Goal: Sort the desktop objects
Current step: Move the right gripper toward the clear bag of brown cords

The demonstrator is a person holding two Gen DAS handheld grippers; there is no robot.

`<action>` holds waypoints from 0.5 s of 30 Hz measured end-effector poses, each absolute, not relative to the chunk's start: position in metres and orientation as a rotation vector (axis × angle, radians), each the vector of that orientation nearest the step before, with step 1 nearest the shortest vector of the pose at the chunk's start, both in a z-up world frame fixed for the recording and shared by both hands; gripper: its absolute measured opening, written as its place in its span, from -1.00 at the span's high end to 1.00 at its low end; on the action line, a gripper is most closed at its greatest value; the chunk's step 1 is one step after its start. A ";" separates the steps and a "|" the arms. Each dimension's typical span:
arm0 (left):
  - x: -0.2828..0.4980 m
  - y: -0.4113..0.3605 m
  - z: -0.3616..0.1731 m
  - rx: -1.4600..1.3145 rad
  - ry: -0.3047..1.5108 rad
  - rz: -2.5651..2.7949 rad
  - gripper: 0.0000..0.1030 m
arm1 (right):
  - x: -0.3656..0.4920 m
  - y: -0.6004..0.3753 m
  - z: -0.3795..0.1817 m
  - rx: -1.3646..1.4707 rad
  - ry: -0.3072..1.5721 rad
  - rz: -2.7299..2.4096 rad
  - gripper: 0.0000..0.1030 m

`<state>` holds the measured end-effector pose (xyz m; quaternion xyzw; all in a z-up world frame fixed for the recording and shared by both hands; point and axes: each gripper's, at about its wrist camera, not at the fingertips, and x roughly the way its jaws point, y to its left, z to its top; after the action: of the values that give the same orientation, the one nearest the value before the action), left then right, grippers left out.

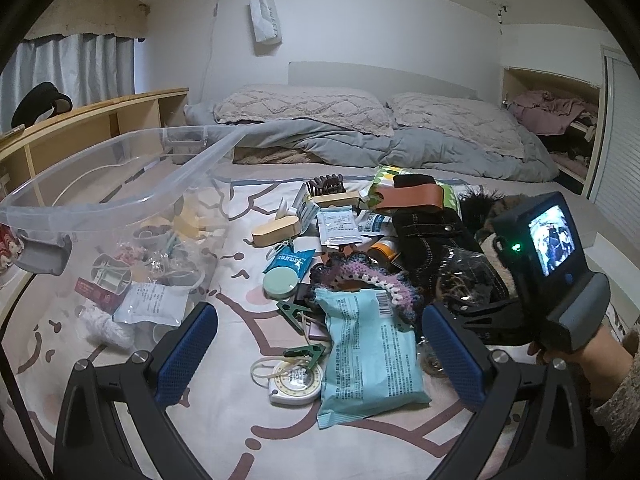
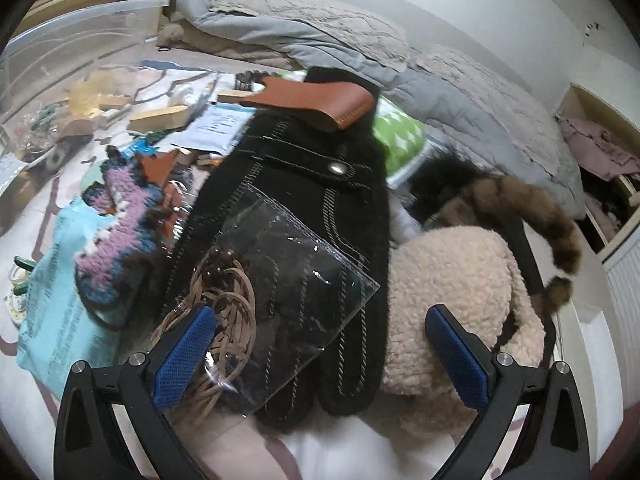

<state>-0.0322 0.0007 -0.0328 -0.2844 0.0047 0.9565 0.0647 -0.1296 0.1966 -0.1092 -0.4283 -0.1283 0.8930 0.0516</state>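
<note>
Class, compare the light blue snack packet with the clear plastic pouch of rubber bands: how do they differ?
The light blue snack packet is opaque and printed; the clear plastic pouch shows its rubber bands. The packet lies on the patterned sheet; the pouch rests on a black stitched garment. Both lie flat, ungripped.

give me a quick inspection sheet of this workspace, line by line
surface: patterned bed sheet, cream with brown outlines
job's things: light blue snack packet, crocheted piece, black stitched pouch, clear bag of rubber bands, round tape measure lie loose in a pile
clutter: clear plastic bin at left, already holding small items; fleecy plush at right
grippers: left tool open over the snack packet; right tool open over the rubber-band bag
cables: nothing seen
surroundings: pillows, grey duvet, wooden shelf, curtain
</note>
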 end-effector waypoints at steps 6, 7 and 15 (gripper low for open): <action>-0.033 -0.002 -0.033 -0.858 0.006 2.888 -1.00 | -0.130 0.226 -0.107 -1.328 -0.242 2.638 -1.00; -0.033 -0.002 -0.033 -0.859 0.004 2.888 -1.00 | -0.130 0.230 -0.108 -1.333 -0.218 2.628 -1.00; -0.033 -0.006 -0.033 -0.858 -0.017 2.888 -1.00 | -0.129 0.259 -0.107 -1.311 -0.110 2.530 -1.00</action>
<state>-0.0327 -0.0055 -0.0327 -0.2841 -0.0057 0.9566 0.0642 -0.1293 0.2594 -0.1070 -0.4548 -0.0382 0.8780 0.1444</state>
